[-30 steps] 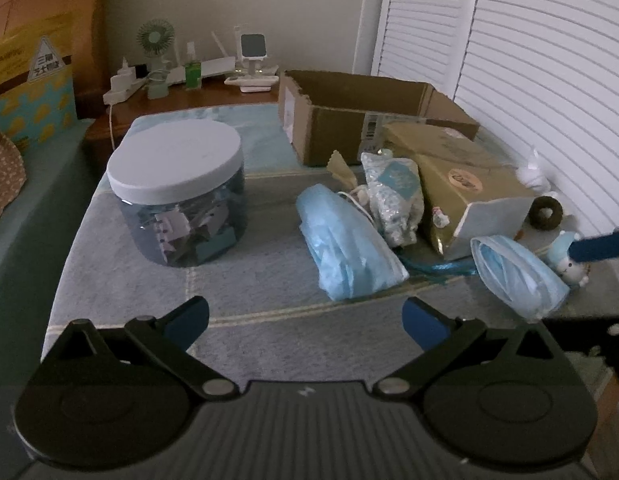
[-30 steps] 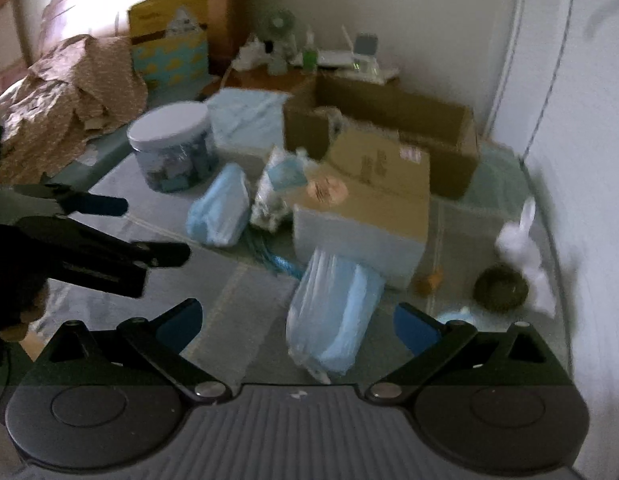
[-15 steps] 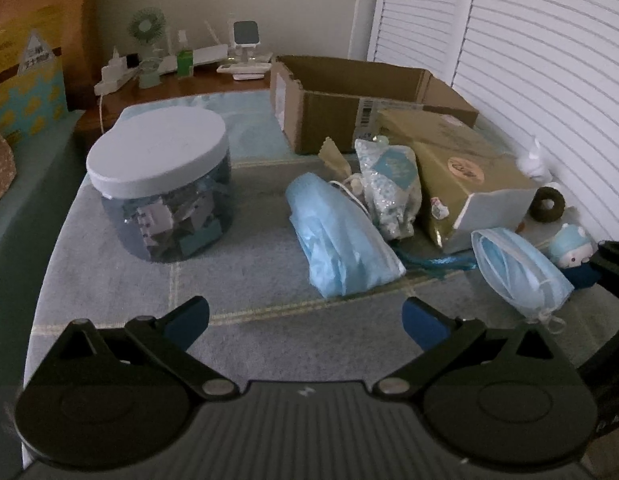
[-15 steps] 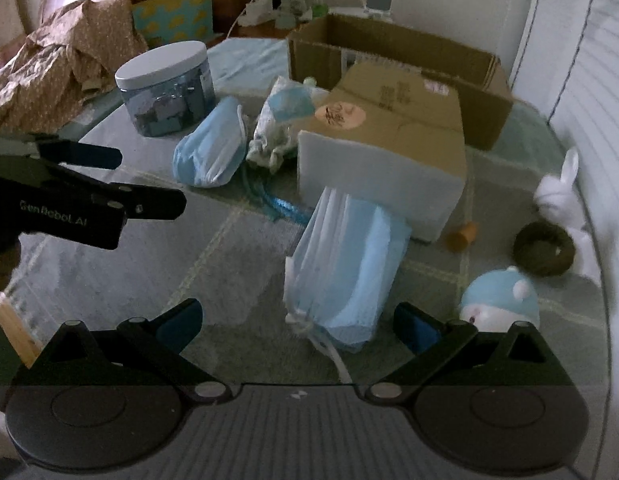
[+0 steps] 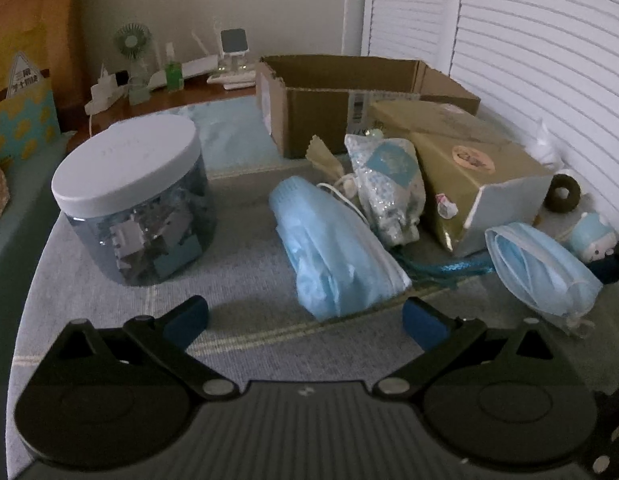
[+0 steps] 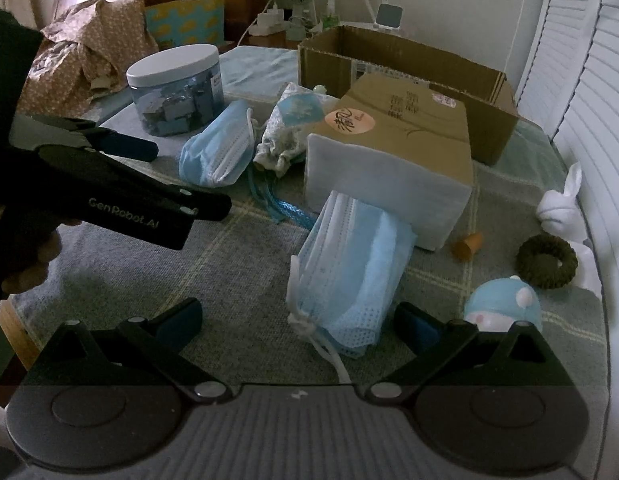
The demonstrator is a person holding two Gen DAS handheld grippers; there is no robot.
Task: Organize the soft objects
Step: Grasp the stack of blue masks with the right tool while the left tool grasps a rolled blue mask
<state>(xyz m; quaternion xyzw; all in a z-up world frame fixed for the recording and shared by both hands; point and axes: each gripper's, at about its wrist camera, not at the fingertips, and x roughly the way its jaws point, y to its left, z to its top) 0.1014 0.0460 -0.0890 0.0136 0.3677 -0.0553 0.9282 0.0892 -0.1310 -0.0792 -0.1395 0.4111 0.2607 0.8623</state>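
A bundle of blue face masks [image 6: 349, 264] lies on the cloth-covered surface [image 6: 237, 280], one end touching the closed cardboard box [image 6: 393, 152] at its 12 o'clock. My right claw [image 6: 295, 322] sits just before it, spread wide and holding nothing. A second mask bundle [image 5: 333, 248] lies at 12 o'clock from my left claw [image 5: 305, 314], also wide and empty. A lidded jar [image 5: 133, 200] stands at that bundle's 9 o'clock. A blue-capped toy [image 6: 503, 308] sits at 3 o'clock of the first bundle.
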